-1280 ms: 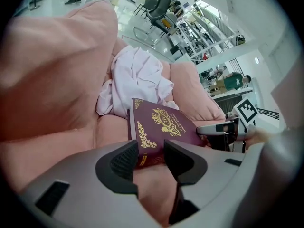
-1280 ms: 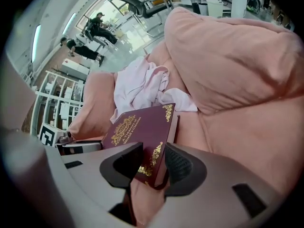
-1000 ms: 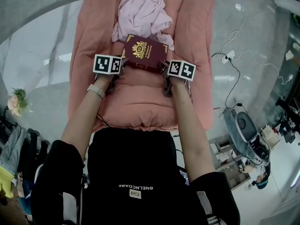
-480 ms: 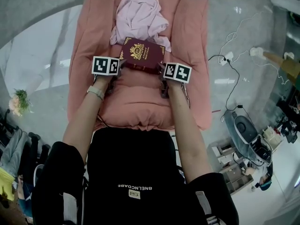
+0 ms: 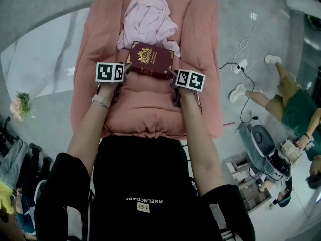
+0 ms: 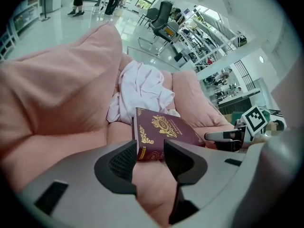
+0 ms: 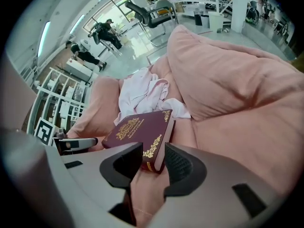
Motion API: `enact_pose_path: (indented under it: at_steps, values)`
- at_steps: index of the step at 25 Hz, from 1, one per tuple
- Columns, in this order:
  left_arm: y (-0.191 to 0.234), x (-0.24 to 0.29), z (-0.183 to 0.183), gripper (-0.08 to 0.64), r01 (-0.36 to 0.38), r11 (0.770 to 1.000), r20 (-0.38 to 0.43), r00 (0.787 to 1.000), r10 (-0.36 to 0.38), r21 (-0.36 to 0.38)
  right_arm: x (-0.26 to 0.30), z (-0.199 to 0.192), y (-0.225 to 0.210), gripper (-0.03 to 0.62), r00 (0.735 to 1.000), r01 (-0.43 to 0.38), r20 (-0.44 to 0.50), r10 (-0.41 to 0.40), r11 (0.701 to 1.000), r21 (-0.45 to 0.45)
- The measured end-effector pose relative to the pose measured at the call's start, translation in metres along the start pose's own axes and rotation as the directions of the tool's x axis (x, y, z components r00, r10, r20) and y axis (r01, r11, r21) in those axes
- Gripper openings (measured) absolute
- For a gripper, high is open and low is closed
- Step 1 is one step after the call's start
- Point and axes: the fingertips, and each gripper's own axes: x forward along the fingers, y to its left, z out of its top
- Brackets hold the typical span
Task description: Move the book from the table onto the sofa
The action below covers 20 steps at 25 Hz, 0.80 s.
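At the far left, a small bunch of flowers (image 5: 20, 107) lay on the pale floor (image 5: 40, 59) beside the pink sofa (image 5: 145, 109). The left gripper (image 6: 151, 156) was clamped on the book (image 5: 150, 59), its dark ribbed pads pressed against the two faces of the left near corner. Its marker cube (image 5: 110, 72) sat just left of the cover in the head view.

The book was a thick hardback in deep maroon. A gold emblem with a line of gold lettering under it sat in the middle of the front cover, and gold scrollwork ran down the spine and filled the corners. It was held between the two grippers over the sofa's seat cushion, cover up and tilted, with its far edge close to a crumpled pale pink cloth (image 5: 148, 19) that lay against the backrest. Whether its underside touched the cushion could not be told.

The right gripper (image 7: 153, 163) was closed on the book's right near corner, pads against the top and bottom covers, the gilt-patterned edge showing between them. Farther right, white cables (image 5: 246, 59) trailed over the floor, and a person in green shorts (image 5: 296, 104) stood near the frame's edge.
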Motion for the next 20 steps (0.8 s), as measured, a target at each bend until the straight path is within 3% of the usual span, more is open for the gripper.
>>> enact_pose_path:
  at_steps: [11, 20]
  values:
    - [-0.027, -0.048, 0.015, 0.169, -0.032, 0.996, 0.094, 0.995, 0.023, 0.087, -0.047, 0.002, 0.031, 0.158, 0.994, -0.081, 0.069, 0.088, 0.992, -0.099]
    - [-0.087, -0.096, 0.022, 0.169, 0.009, 0.984, 0.199, 0.979, -0.046, 0.18, -0.101, 0.001, 0.068, 0.158, 0.971, -0.16, 0.147, 0.187, 0.971, -0.177]
